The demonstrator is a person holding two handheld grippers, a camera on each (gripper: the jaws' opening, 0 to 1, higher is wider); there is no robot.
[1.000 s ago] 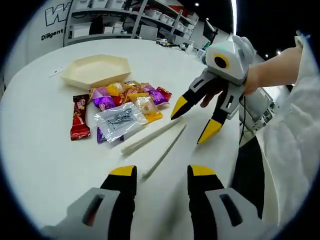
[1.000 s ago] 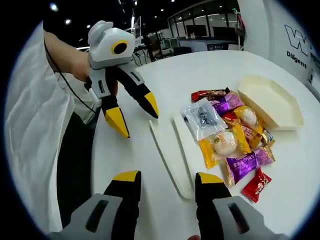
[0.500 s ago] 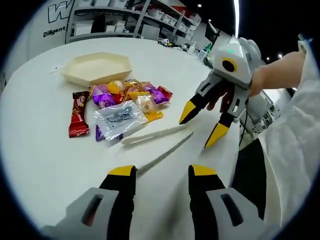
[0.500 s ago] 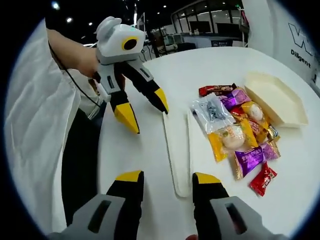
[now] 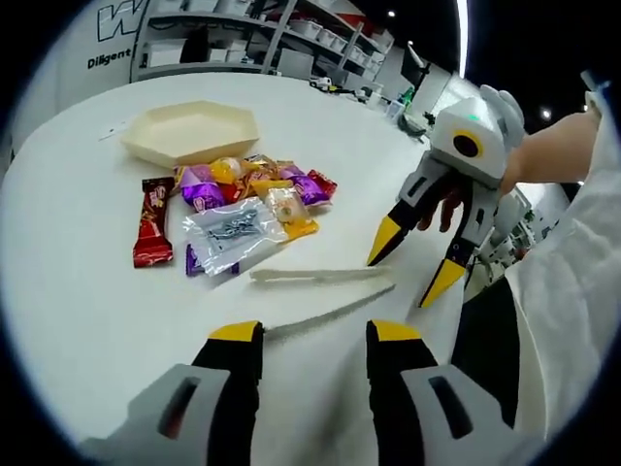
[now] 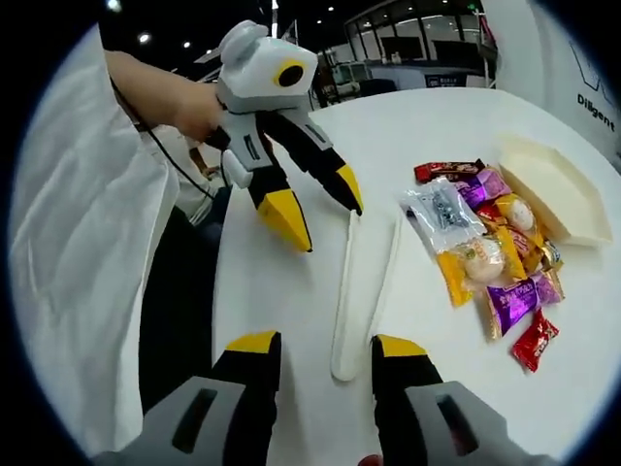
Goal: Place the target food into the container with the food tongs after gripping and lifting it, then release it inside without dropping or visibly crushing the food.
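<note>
While both grippers hover over the white round table [image 5: 87, 320], neither holds anything. Left gripper [image 5: 303, 335] jaws spread apart, empty; right gripper [image 5: 415, 260] likewise spread, seen from the left gripper view just past the tongs' far end. Cream food tongs [image 5: 325, 291] lie flat on the table, arms splayed, between the two grippers. Wrapped snacks [image 5: 228, 209] sit in a loose pile beside the tongs: purple, yellow, red and clear packets. Hexagonal cream container [image 5: 189, 133] sits just beyond the pile, nothing visible inside. A white sleeve [image 6: 87, 243] shows behind the left gripper.
</note>
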